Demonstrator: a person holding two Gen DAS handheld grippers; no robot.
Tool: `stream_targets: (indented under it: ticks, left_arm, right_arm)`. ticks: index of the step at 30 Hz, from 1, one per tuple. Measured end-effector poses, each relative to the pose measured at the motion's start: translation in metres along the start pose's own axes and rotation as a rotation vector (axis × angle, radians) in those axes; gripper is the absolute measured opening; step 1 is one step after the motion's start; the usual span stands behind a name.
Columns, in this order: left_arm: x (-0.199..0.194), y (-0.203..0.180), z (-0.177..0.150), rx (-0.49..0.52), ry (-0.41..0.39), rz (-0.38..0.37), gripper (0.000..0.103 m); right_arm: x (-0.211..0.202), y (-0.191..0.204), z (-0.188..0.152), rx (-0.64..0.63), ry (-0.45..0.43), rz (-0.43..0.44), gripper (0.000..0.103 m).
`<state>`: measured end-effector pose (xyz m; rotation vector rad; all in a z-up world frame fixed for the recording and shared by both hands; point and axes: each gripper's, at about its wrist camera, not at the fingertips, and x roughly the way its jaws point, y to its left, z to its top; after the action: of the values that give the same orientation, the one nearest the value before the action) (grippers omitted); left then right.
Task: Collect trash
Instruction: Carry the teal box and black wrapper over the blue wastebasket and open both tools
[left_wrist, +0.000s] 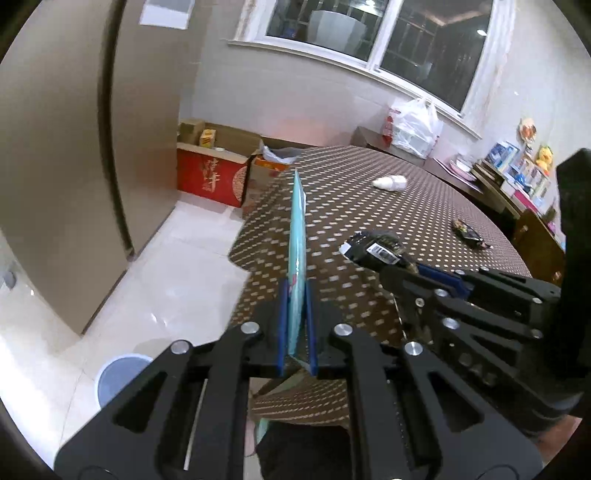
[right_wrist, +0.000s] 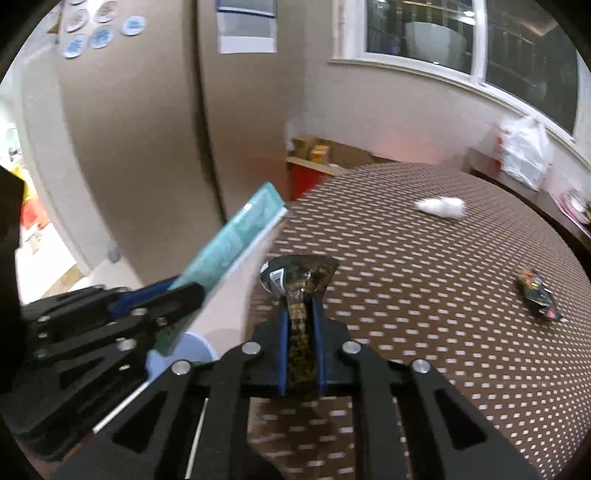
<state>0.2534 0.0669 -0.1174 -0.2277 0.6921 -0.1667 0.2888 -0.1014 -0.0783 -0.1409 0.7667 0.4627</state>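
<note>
1. Our left gripper (left_wrist: 295, 295) is closed on a teal packet (left_wrist: 297, 236), which stands on edge between the pads.
2. Our right gripper (right_wrist: 300, 321) pinches a dark wrapper (right_wrist: 301, 280) above the table (right_wrist: 424, 295) edge.
3. We see a white tissue (right_wrist: 441, 206) lying far on the dotted cloth, and another dark wrapper (right_wrist: 537, 293) lies at the right, well apart.
4. We see a pale blue bin (left_wrist: 120, 376) on the floor below the left gripper.

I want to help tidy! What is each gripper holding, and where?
Left gripper: teal packet, by its lower end. Right gripper: dark wrapper, by its narrow end.
</note>
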Motion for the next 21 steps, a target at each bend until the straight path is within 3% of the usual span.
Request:
stream_targets:
  ticks: [10, 21]
  left_arm:
    - [-0.032, 0.088, -0.026, -0.141, 0.01, 0.125, 0.009]
    - [-0.022, 0.185, -0.088, -0.279, 0.186, 0.294, 0.009]
  right_arm:
    - [0.033, 0.088, 0.001, -0.087, 0.059, 0.167, 0.012]
    - [0.094, 0.179, -0.021, -0.148, 0.21, 0.292, 0.012]
